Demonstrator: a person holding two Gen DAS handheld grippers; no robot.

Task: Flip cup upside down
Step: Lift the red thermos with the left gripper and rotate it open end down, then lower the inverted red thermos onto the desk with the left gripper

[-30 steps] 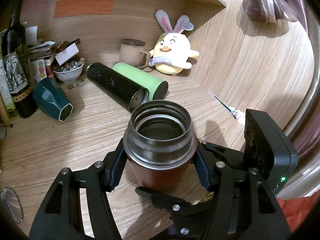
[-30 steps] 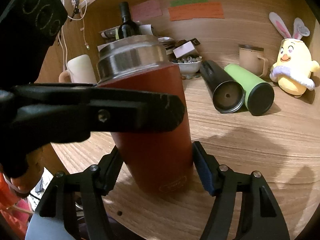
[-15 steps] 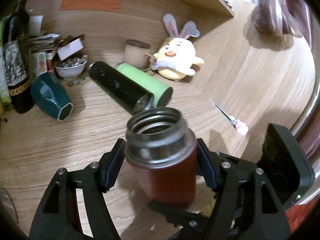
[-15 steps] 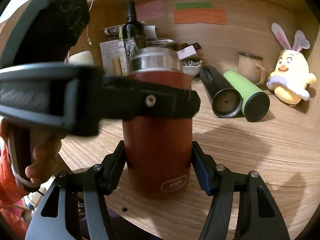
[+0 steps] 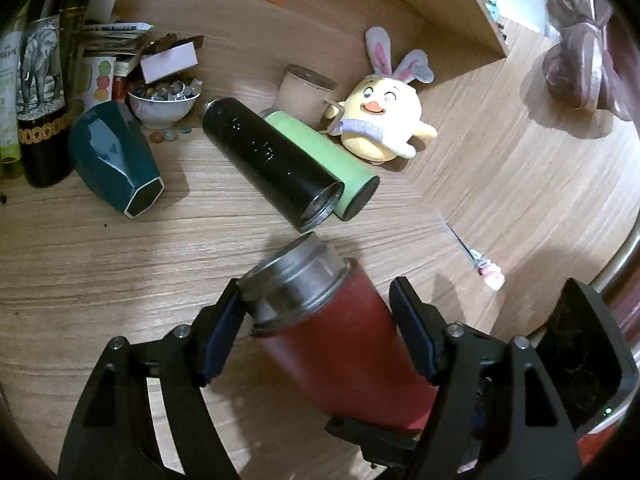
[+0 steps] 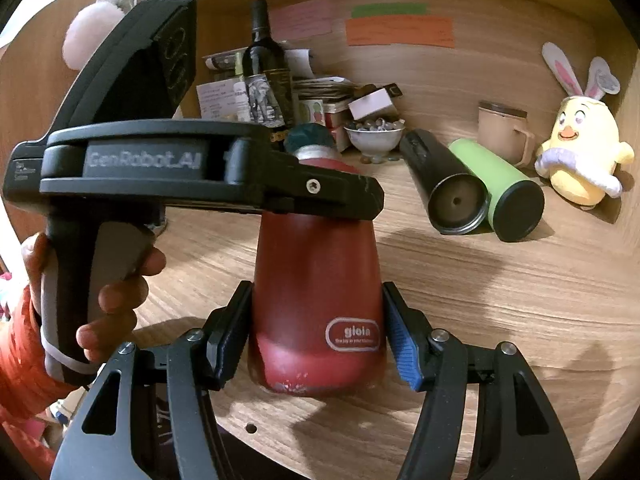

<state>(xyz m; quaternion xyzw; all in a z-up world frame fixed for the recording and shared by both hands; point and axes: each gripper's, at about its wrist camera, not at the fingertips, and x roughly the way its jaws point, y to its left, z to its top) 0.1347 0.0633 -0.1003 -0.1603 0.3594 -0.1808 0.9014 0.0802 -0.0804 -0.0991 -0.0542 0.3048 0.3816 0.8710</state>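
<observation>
Red cup, steel-necked, tilted well off upright between both grippers, mouth leaning away toward the back of the desk. Clear of the desk in the right wrist view, base nearest that camera, some scuffing along the bottom edge.

Left gripper: jaws spread on either side of the upper body just under the steel collar; left pad close against the collar, right pad apparently standing a little off the red wall. Hard to call firm contact from the left wrist view. Seen from the right wrist view, one finger crossing the cup's shoulder.

Right gripper: jaws clenched on the lower body near the printed logo, pads pressed to both flanks. Appears to carry the weight.

Handling, as judged: rigid insulated metal, fairly heavy for its bulk, no give under the pads. Matte red coat likely decent for grip; bare steel collar slicker, best avoided. Slight taper toward the neck, so risk of sliding if squeezed high. Best hold on the straight red wall at mid-body, across the width. Empty inside by the look of it, though not certain. Not fragile, but liable to dent or roll if dropped.

Black flask and green flask lying just beyond; worth keeping the swing clear.
</observation>
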